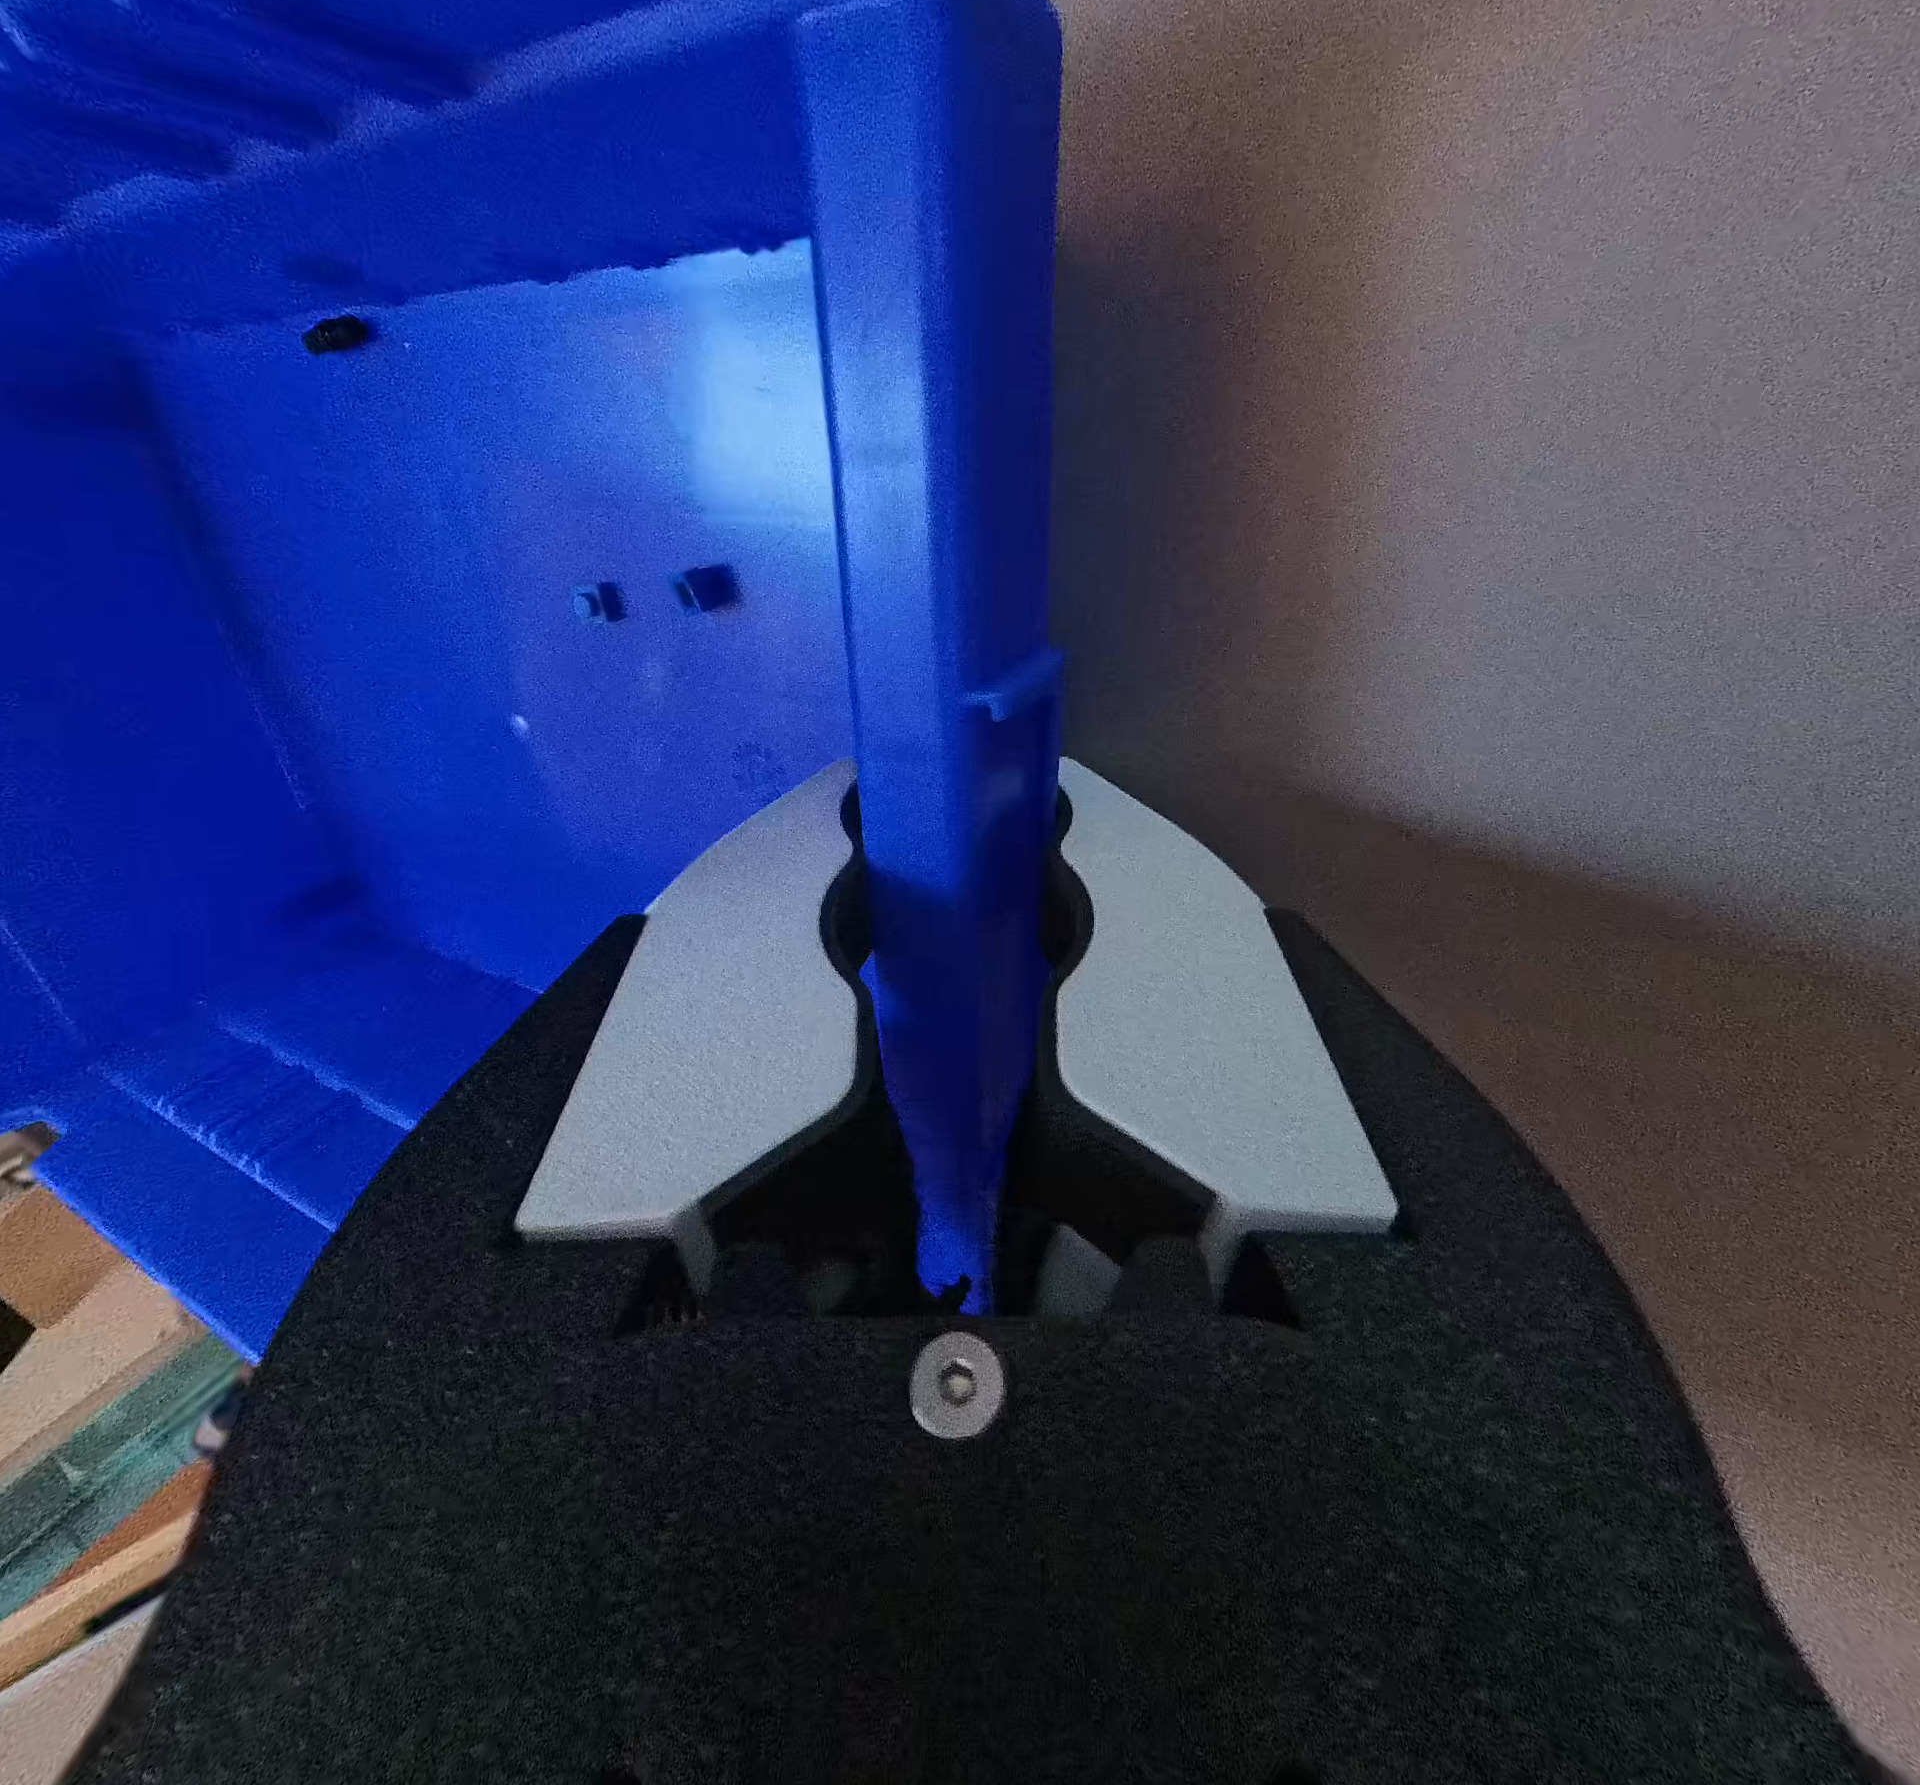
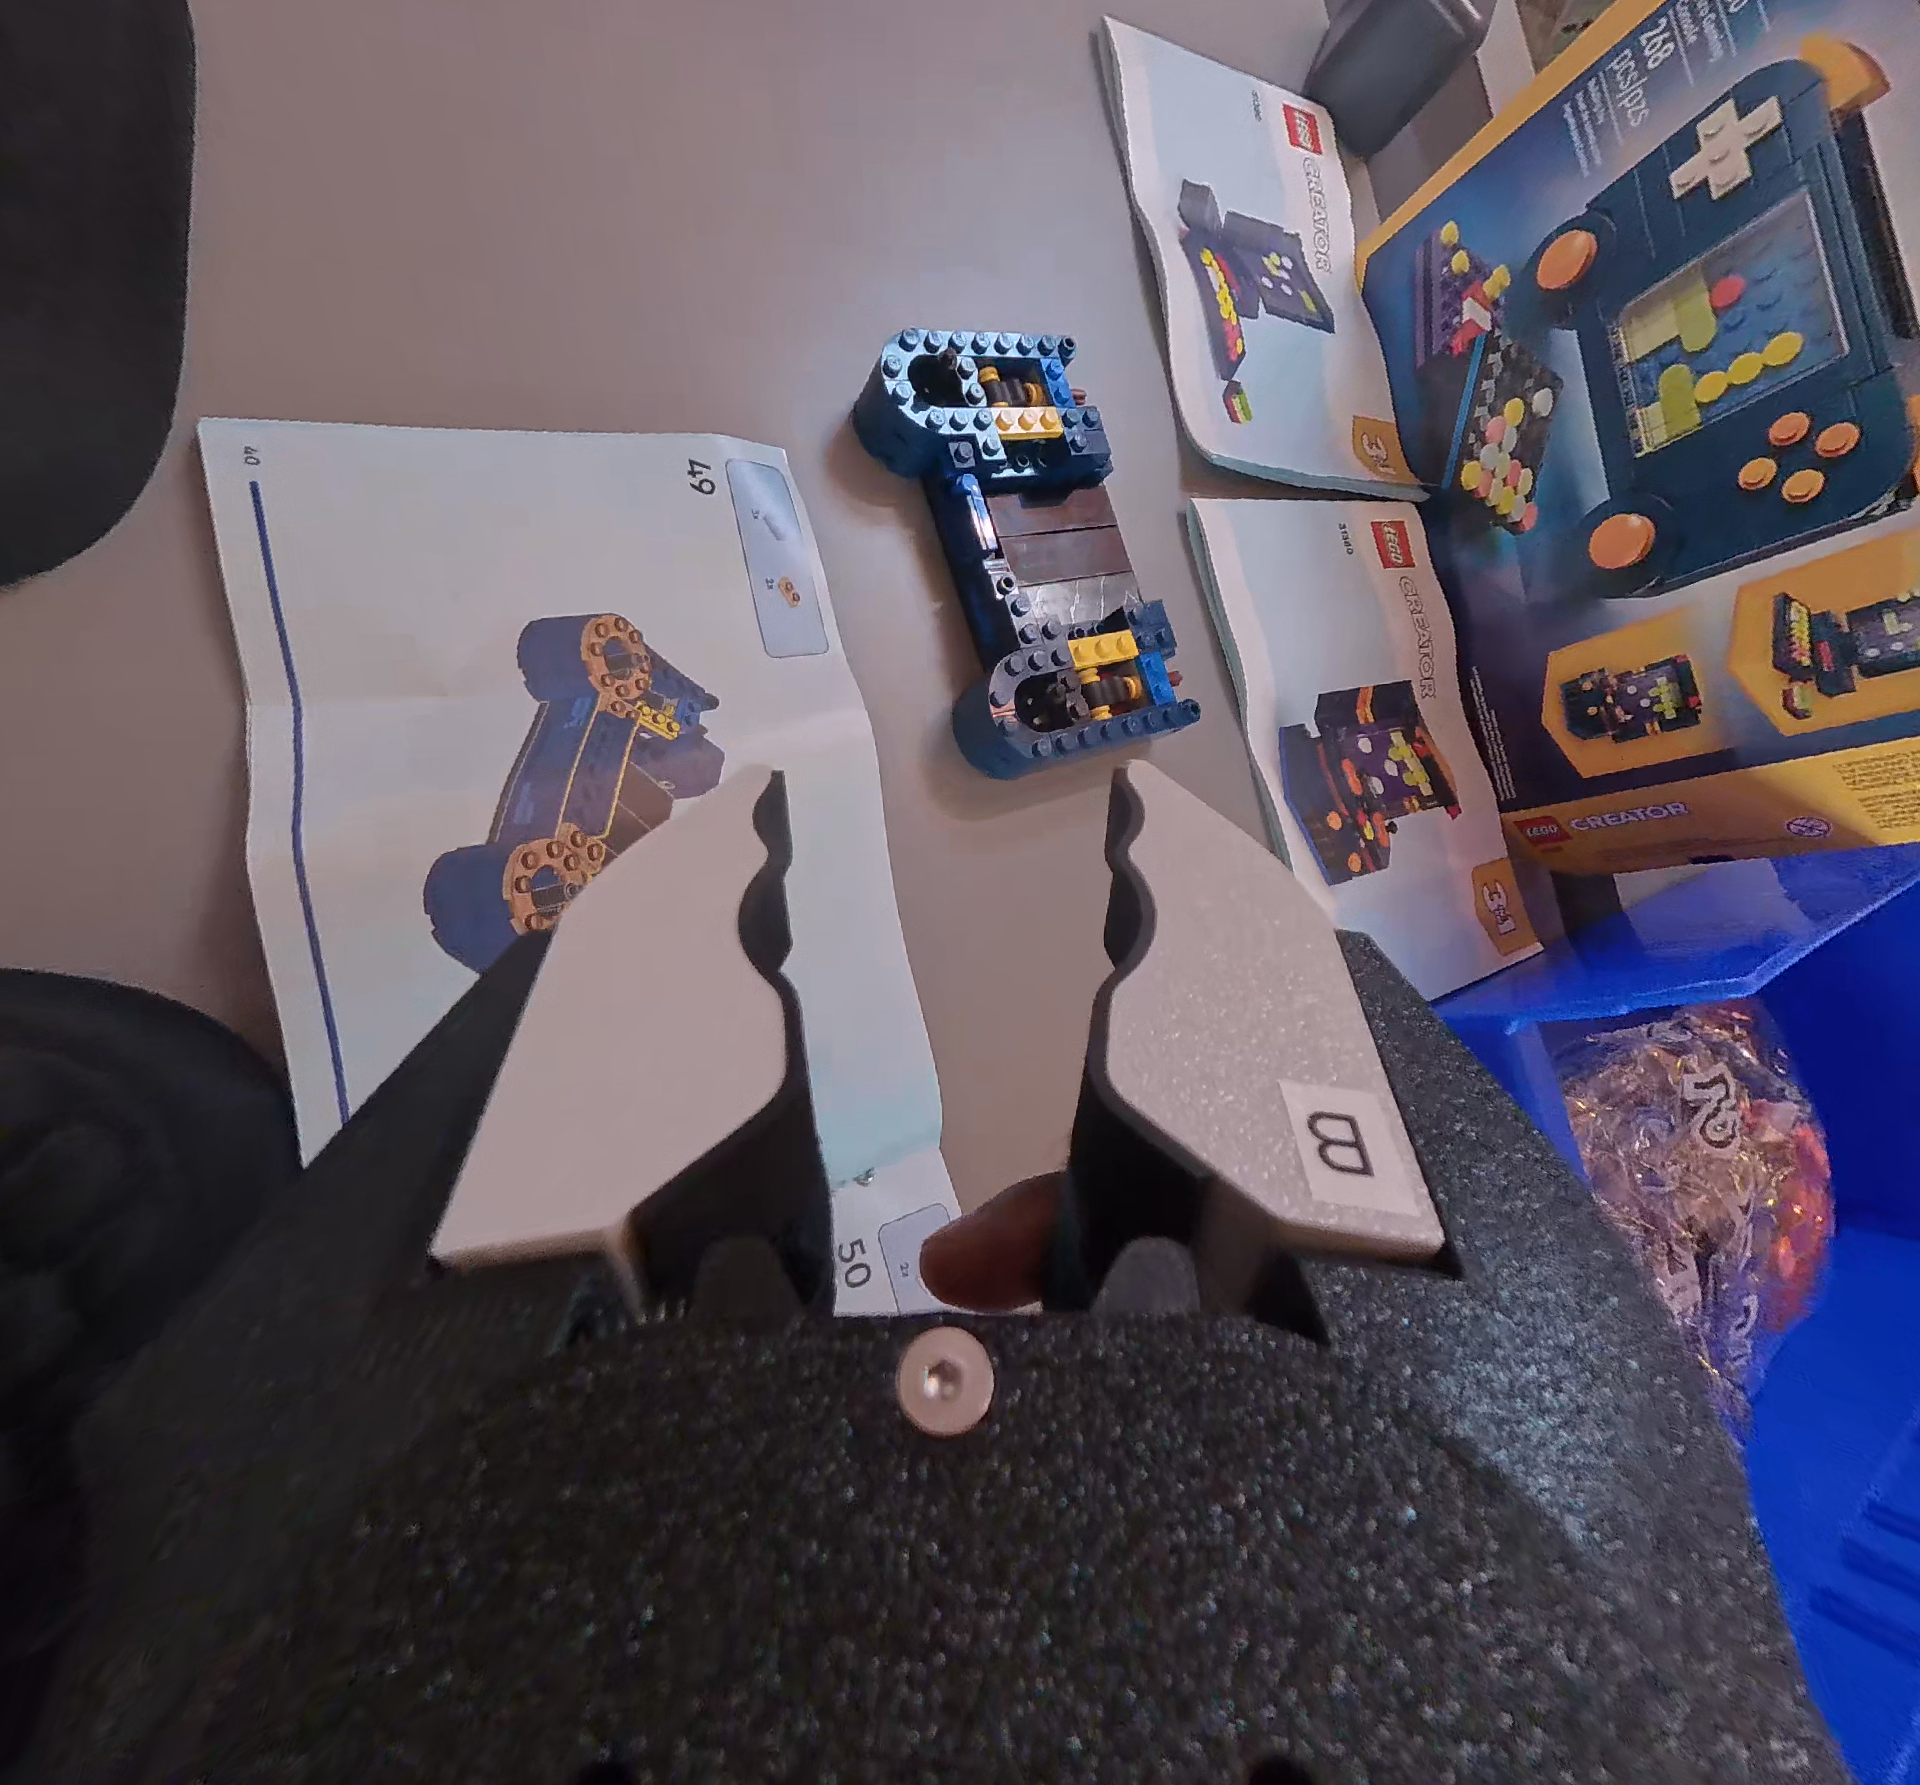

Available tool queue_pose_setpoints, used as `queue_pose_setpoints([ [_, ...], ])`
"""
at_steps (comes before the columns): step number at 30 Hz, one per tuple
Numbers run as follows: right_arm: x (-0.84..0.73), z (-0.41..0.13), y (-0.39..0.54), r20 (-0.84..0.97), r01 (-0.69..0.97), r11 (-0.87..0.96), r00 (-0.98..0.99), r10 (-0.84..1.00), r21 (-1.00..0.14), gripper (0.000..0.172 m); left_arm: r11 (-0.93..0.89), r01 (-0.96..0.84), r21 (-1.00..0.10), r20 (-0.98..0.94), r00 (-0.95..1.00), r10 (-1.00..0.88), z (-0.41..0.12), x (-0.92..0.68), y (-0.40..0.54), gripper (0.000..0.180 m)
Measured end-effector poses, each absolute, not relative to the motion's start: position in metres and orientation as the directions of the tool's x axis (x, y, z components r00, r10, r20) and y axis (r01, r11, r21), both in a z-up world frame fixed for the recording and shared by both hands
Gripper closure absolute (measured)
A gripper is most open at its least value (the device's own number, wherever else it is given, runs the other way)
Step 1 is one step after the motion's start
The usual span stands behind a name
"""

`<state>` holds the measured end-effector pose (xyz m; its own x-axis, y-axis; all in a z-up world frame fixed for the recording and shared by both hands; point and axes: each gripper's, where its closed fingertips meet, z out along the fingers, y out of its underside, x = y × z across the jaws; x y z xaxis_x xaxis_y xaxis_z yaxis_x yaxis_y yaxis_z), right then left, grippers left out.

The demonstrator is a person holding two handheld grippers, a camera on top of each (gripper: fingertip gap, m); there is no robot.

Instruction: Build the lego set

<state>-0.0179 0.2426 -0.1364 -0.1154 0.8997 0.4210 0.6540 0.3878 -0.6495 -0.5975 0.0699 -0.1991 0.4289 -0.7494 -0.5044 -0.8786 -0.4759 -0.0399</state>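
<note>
Our left tool [image 1: 956,862] is pinched on the wall of a blue plastic bin [image 1: 436,509]: the wall's rim [image 1: 935,488] runs straight up from between the two grey fingers [image 1: 727,1008] toward 12 o'clock, and both pads press against it, one on each face. The bin's inside opens toward 9 and 10 o'clock of that rim, and we can make out a few small dark pieces [image 1: 707,587] lying on its floor. On the other side, from 1 to 4 o'clock, there is only the plain beige tabletop [image 1: 1507,385].

Our right tool [image 2: 945,790] is spread wide and holds nothing; bare tabletop [image 2: 623,125] shows between its fingers. The nearest thing to it is a half-built dark blue brick model [image 2: 1023,551], lying flat just past the fingertips at about 12 o'clock, a touch toward 1. Its long axis runs roughly from 11 to 5 o'clock, nearly in line with the fingers, with a rounded end at each extremity and yellow parts showing inside both. The near rounded end [image 2: 1070,717] sits just beyond the right-hand finger [image 2: 1226,956], apart from it.

An open instruction booklet [image 2: 499,696] lies under the left-hand finger, from 9 to 11 o'clock. Two closed booklets [image 2: 1247,281] and the set's printed box [image 2: 1662,385] stand at 1 to 2 o'clock, and the blue bin with a crinkled clear bag [image 2: 1683,1164] in it shows at 3 to 4 o'clock. The right tool is plainly the nearer one to the model.
</note>
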Motion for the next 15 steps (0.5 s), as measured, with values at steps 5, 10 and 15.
queue_pose_setpoints([
  [5,-0.019,-0.142,0.24,0.41,0.636,0.388,-0.122,0.904,-0.667,0.113,-0.396,-0.914,-0.082,-0.445,0.389,-0.806,-0.201,-0.533,0.04,0.153],
  [10,-0.009,-0.144,0.237,0.41,0.614,0.389,-0.116,0.905,-0.686,0.113,-0.397,-0.909,-0.128,-0.406,0.414,-0.815,-0.201,-0.466,0.0,0.153],
  [15,0.009,-0.144,0.241,0.397,0.604,0.36,-0.078,0.915,-0.711,0.114,-0.45,-0.872,-0.194,-0.481,0.484,-0.731,-0.178,-0.414,-0.028,0.152],
])
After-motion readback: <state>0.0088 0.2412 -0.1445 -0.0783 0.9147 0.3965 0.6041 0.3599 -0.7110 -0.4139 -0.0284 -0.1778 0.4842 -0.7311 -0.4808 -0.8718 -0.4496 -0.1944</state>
